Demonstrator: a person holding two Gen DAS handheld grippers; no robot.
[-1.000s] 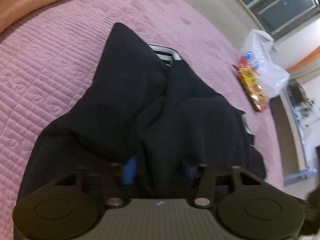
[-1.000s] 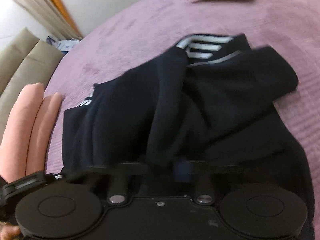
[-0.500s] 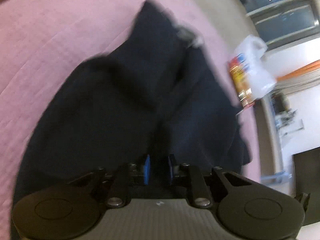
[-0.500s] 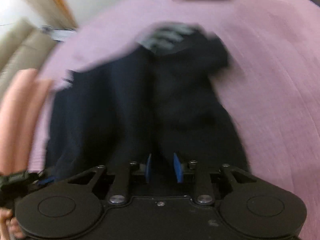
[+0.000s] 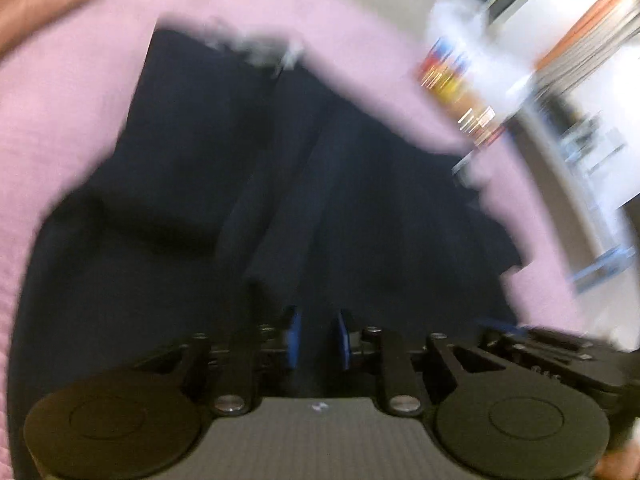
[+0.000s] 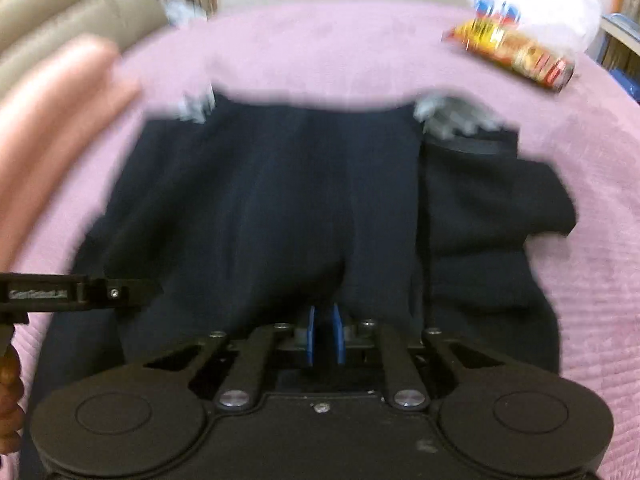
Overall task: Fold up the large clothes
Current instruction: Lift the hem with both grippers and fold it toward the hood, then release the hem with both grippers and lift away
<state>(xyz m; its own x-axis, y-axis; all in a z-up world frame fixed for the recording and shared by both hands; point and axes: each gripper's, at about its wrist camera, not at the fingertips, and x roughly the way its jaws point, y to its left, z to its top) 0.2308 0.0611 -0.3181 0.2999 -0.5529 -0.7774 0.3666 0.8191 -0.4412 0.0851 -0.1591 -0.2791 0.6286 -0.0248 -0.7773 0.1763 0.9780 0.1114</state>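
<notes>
Both claws, left claw (image 5: 318, 336) and right claw (image 6: 323, 334), pinch the dark garment (image 6: 280, 208)'s near hem (right's jaws closing); garment ahead bunched on the bed (image 6: 320, 48), folding barely begun.

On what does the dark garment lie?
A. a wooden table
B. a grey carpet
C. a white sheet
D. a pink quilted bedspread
D: the dark garment is spread over a pink quilted bedspread, which shows around it on all sides.

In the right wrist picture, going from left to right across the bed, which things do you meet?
Pink pillows → dark garment → snack packet, which lies against a white plastic bag.
</notes>
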